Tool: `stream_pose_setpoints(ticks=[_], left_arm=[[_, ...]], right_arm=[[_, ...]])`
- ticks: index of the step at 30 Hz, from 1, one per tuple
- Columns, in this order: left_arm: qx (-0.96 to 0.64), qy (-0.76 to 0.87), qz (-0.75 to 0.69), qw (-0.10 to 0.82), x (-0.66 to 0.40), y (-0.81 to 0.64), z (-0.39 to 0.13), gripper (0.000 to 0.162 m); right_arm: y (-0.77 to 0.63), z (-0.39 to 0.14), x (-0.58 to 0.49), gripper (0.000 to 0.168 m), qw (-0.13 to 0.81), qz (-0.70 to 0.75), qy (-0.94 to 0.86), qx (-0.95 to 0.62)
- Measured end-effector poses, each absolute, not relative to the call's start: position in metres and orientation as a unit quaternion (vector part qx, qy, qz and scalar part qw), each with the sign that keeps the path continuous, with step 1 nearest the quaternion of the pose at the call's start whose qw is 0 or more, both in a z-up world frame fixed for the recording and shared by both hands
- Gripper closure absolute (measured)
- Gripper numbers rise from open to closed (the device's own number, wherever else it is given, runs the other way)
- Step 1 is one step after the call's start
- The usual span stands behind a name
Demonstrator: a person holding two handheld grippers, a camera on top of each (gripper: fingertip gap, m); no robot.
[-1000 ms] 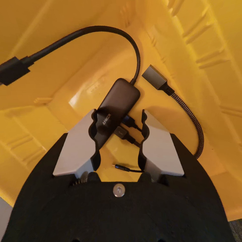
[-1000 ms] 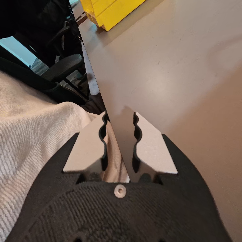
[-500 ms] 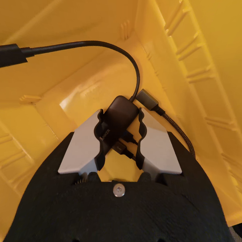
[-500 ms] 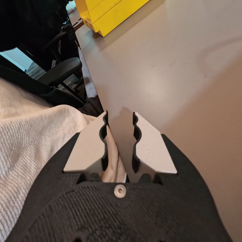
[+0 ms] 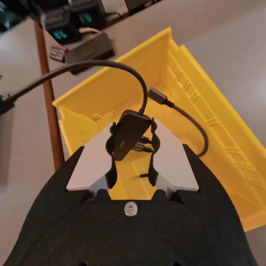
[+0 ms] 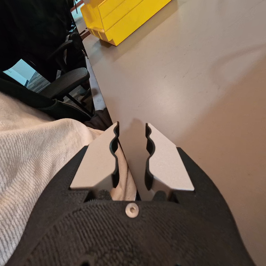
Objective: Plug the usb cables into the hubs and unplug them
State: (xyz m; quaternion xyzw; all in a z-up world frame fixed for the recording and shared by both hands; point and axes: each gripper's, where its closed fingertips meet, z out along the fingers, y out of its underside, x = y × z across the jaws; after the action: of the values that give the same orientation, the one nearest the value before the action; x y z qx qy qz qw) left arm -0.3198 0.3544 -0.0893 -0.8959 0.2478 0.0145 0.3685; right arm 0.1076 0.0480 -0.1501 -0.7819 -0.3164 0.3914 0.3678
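Note:
My left gripper [image 5: 132, 123] is shut on a dark grey USB hub [image 5: 129, 136] and holds it in the air above the yellow bin [image 5: 201, 129]. The hub's own black cable [image 5: 100, 64] arcs up and off to the left. Two USB plugs [image 5: 141, 145] sit in the hub's right side. A braided cable [image 5: 201, 129] hangs from there, its free metal end [image 5: 156, 95] pointing up. A small black plug [image 5: 144, 175] lies on the bin floor. My right gripper [image 6: 132, 126] is open and empty over the table's near edge.
The yellow bin also shows at the far end of the tan table [image 6: 187, 86] in the right wrist view [image 6: 123, 20]. Black devices with green lights [image 5: 69, 28] stand beyond the bin. A person's cream sleeve [image 6: 28, 151] and black office chairs [image 6: 64, 84] are at the left.
My left gripper closed on the hub inside the bin and lifted it up and out, pulling back so the bin's rim and table show. The right gripper shifted slightly forward, staying open.

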Motion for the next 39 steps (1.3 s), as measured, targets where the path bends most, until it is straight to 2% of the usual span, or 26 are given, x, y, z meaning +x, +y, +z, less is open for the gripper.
stream_pose_setpoints(ticks=[1,11,22,34,39], left_arm=[[-0.890,0.247,0.021,0.382,-0.321,0.354,-0.081,0.114],[-0.836,0.235,0.063,0.491,-0.318,0.349,-0.001,0.115],[-0.780,0.250,0.095,0.565,-0.282,0.335,0.073,0.116],[-0.721,0.322,0.058,0.611,-0.174,0.295,0.118,0.115],[-0.701,0.364,0.019,0.613,-0.116,0.268,0.117,0.116]], right_arm=[[0.048,-0.149,0.107,0.133,0.369,0.392,-0.316,-0.781],[0.045,-0.143,0.108,0.133,0.378,0.400,-0.319,-0.772],[0.045,-0.136,0.109,0.134,0.388,0.410,-0.311,-0.765],[0.044,-0.130,0.111,0.135,0.397,0.418,-0.305,-0.758],[0.041,-0.128,0.112,0.135,0.402,0.418,-0.308,-0.755]])
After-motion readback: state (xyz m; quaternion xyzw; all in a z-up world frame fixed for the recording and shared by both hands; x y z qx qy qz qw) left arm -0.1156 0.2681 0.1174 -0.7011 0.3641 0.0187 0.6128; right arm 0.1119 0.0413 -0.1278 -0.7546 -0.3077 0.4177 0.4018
